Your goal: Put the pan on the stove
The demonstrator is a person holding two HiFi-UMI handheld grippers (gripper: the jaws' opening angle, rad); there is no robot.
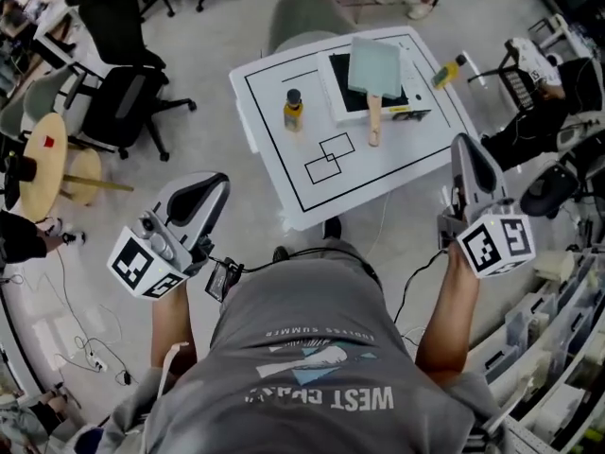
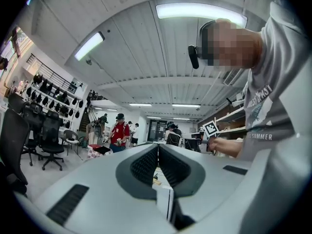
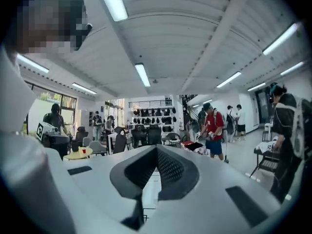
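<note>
A square pale-green pan (image 1: 374, 67) with a wooden handle (image 1: 374, 121) lies on the black top of a white stove (image 1: 342, 97), on the far part of the white table (image 1: 284, 173). Both grippers hang near my body, well short of the table. My left gripper (image 1: 219, 180) is shut and empty, left of the table's near corner. My right gripper (image 1: 463, 142) is shut and empty by the table's right edge. In the left gripper view the jaws (image 2: 158, 146) meet at their tips, and the same holds in the right gripper view (image 3: 156, 147).
A yellow bottle (image 1: 294, 110) with a black cap stands left of the stove. A yellow-green object (image 1: 446, 72) lies at the table's right edge. Black office chairs (image 1: 123, 102) and a round wooden table (image 1: 43, 164) stand to the left, shelving to the right. People (image 3: 214, 126) walk beyond.
</note>
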